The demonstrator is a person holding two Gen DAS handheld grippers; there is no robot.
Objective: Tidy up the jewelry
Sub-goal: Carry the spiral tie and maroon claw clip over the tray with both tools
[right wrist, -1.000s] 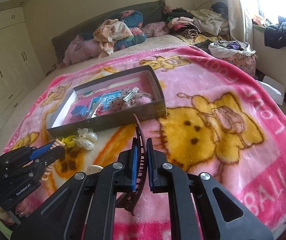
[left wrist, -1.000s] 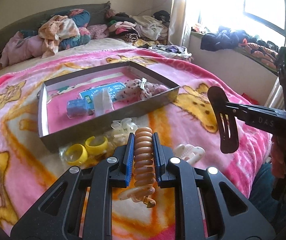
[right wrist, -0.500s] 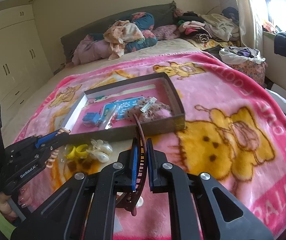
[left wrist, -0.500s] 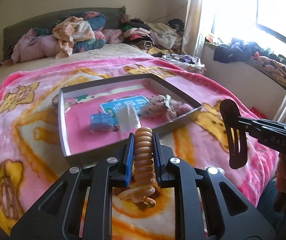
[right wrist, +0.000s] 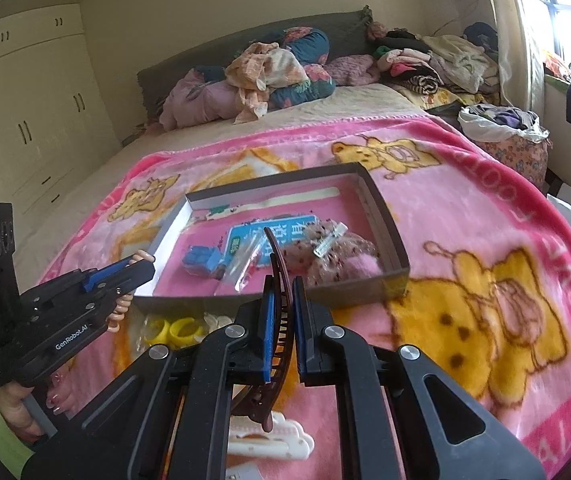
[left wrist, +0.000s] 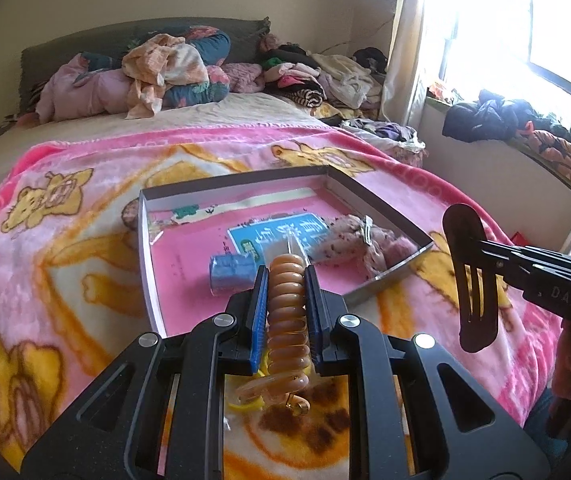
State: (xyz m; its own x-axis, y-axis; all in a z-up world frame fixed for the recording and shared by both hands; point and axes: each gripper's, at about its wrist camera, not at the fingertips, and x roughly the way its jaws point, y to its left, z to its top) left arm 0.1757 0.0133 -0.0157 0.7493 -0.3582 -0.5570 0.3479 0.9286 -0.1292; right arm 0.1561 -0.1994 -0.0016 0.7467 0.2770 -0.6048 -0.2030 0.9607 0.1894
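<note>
A shallow box (right wrist: 389, 236) is set on a blanket (right wrist: 465, 208) at the centre of the right wrist frame. Inside it, a small block (right wrist: 201, 258) is placed at the left, a printed card (right wrist: 245, 240) in the middle, and a fabric pouch (right wrist: 341, 256) at the right, with a clip (right wrist: 328, 242) laid on top of the pouch. Two rings (right wrist: 173, 330) are found on the blanket just below the box's near wall, toward the lower left. A flat clip (right wrist: 273, 438) is seen at the bottom centre. Piled clothes (right wrist: 269, 76) are heaped behind the blanket, at the upper centre. Cupboards (right wrist: 25, 120) are seen at the upper left.
</note>
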